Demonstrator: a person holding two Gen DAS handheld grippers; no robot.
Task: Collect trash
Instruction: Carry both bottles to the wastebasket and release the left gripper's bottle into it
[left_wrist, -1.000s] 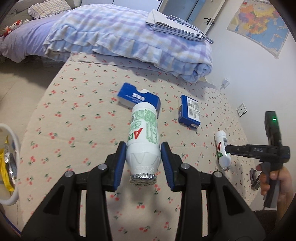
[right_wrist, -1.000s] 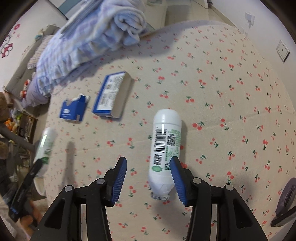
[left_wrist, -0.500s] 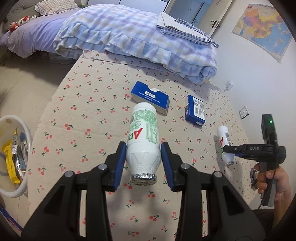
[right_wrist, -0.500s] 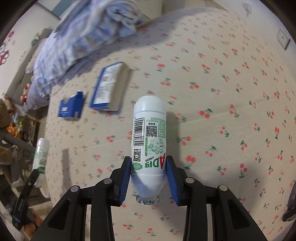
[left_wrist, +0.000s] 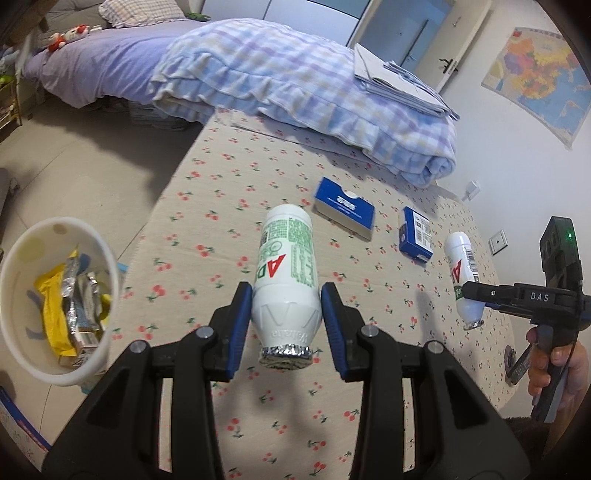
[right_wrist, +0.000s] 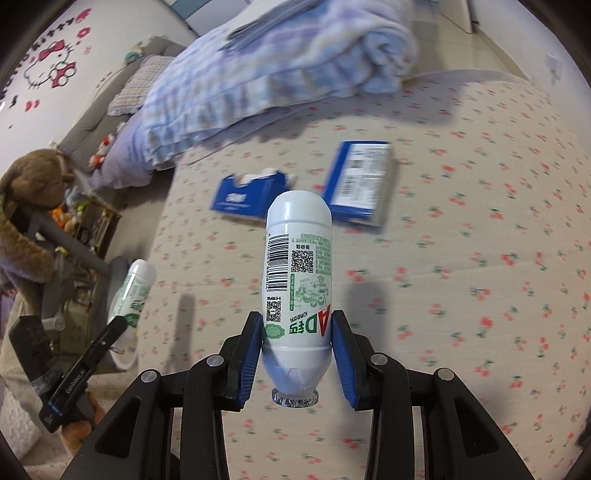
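My left gripper (left_wrist: 286, 325) is shut on a white AD milk bottle (left_wrist: 286, 266) with green print and a foil cap, held above the cherry-print bed cover (left_wrist: 207, 266). My right gripper (right_wrist: 297, 350) is shut on a second white AD milk bottle (right_wrist: 298, 273), lifted off the cover; it also shows in the left wrist view (left_wrist: 462, 275). A white bin (left_wrist: 22, 251) with yellow and foil wrappers stands at the left on the floor. Two blue boxes (left_wrist: 345, 206) (left_wrist: 416, 233) lie on the cover.
A rolled blue checked quilt (left_wrist: 303, 92) with folded cloth on it lies at the far end of the bed. A wall with a map (left_wrist: 535, 74) is at the right. Bare floor (left_wrist: 74, 170) lies left of the bed.
My right gripper has closed on the second bottle and lifted it off the cover. My left gripper has carried its bottle left, and the white bin has come further into view.
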